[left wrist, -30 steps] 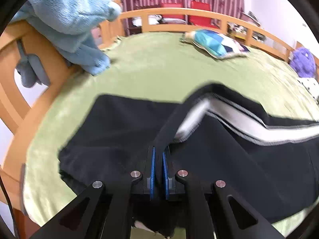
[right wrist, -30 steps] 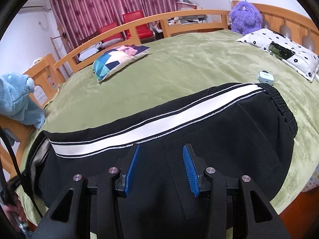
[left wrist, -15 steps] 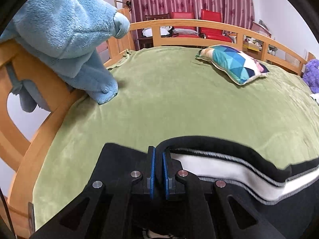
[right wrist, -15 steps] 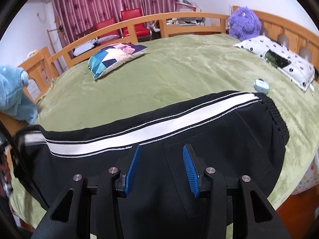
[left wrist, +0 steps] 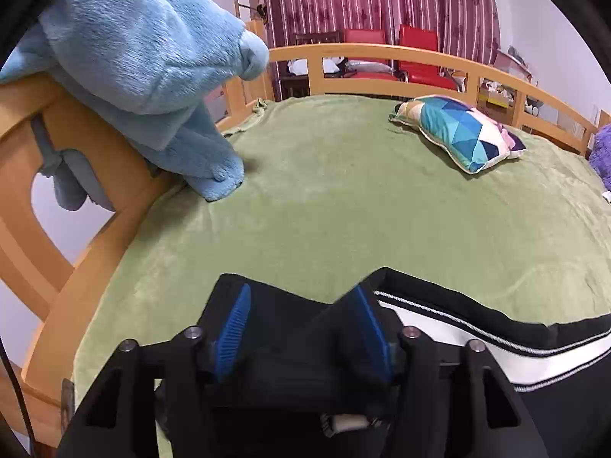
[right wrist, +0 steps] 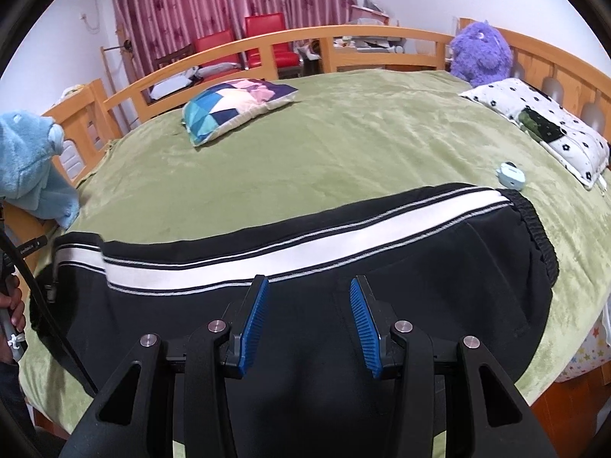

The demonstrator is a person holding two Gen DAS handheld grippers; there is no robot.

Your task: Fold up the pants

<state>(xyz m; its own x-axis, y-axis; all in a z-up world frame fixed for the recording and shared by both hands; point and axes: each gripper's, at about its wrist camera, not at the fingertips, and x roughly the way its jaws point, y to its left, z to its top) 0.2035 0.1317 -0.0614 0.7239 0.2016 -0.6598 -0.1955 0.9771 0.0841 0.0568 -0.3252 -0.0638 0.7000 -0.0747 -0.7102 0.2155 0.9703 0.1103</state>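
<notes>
Black pants (right wrist: 420,267) with a white side stripe lie across the green bed, elastic waistband (right wrist: 534,229) to the right. Their leg end (right wrist: 76,252) lies doubled over at the left. In the left wrist view the same folded corner (left wrist: 477,328) sits just under my left gripper (left wrist: 301,294). Its jaws are opening; black fabric lies low between the blue pads (left wrist: 233,324), which do not press on it. My right gripper (right wrist: 308,284) hovers open over the middle of the pants with nothing between its fingers.
A blue plush toy (left wrist: 145,57) hangs over the wooden bed rail (left wrist: 95,191) at the left. On the green blanket (right wrist: 343,145) lie a patterned cushion (right wrist: 233,105), a spotted pillow (right wrist: 546,129), a purple plush toy (right wrist: 481,53) and a small pale-blue object (right wrist: 509,175). A hand (right wrist: 13,305) shows at the left edge.
My left gripper, shut on the raised pant leg, carried it across, then its jaws parted and the fabric dropped free. The leg end now lies folded. The right gripper stayed open, drawing back slightly.
</notes>
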